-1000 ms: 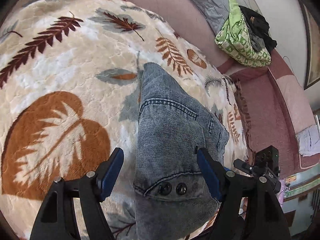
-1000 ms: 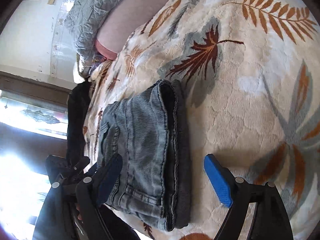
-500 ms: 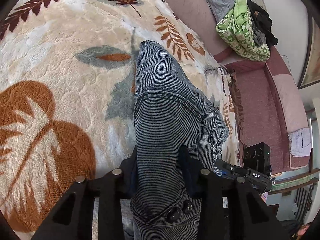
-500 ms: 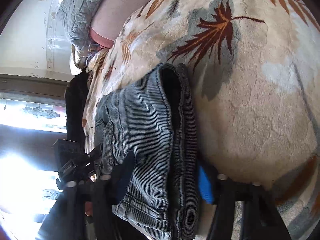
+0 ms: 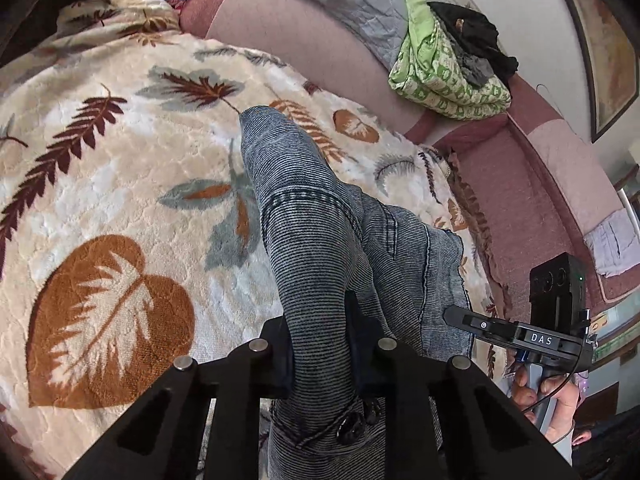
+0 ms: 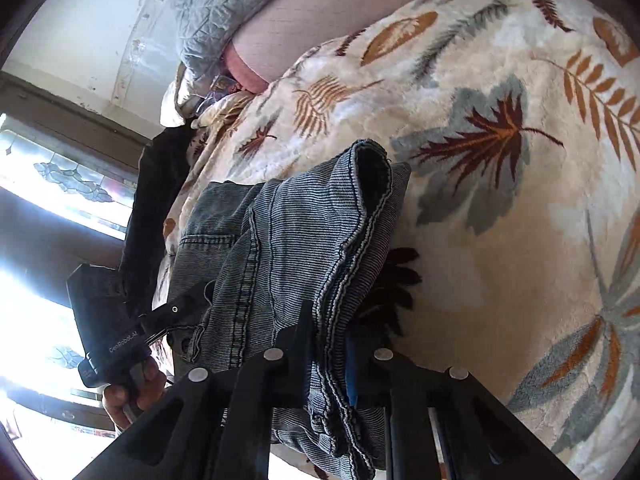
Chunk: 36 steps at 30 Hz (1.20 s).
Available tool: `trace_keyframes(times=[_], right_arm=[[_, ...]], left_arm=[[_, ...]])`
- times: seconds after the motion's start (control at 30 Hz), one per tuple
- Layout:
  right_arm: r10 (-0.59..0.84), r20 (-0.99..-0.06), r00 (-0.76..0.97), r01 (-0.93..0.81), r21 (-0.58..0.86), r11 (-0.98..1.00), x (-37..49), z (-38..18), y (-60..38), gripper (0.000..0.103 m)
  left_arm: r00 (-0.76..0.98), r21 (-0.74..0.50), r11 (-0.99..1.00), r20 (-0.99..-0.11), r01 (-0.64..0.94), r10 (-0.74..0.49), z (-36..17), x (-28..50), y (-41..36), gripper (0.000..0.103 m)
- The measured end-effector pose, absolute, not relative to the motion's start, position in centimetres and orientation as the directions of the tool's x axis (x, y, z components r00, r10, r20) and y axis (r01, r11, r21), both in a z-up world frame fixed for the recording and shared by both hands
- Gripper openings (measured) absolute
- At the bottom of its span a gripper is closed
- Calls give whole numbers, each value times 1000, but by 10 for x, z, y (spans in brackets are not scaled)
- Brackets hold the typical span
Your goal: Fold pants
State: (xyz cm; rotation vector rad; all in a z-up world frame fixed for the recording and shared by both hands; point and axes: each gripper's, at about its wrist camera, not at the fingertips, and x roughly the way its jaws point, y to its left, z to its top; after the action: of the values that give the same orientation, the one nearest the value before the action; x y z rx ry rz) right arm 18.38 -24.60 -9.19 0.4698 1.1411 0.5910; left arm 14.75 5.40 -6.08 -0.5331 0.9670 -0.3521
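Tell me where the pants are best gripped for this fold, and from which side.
At the two near ends, approached from the bed's near edge: left gripper on the buttoned waistband of the pants, right gripper on the stacked hems, where layers bunch thick.

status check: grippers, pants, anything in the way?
Left gripper shut on pants at the buttoned end. Right gripper shut on the hem end. Pants bunched over the leaf blanket. Nothing blocking.
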Motion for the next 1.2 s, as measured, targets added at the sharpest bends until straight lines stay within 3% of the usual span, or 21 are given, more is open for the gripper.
trace_keyframes(times=[0.37,1.2], right_arm=[[669,-662,338,-300,598,743,203,-26,-218,13],[625,-711,322,-276,561,780,235,-35,-198,13]], left_arm=[[601,-548,834,-646,63,-470,-13,162,77,21],[589,-514,857,-682,35,-433,-31,193,79,21]])
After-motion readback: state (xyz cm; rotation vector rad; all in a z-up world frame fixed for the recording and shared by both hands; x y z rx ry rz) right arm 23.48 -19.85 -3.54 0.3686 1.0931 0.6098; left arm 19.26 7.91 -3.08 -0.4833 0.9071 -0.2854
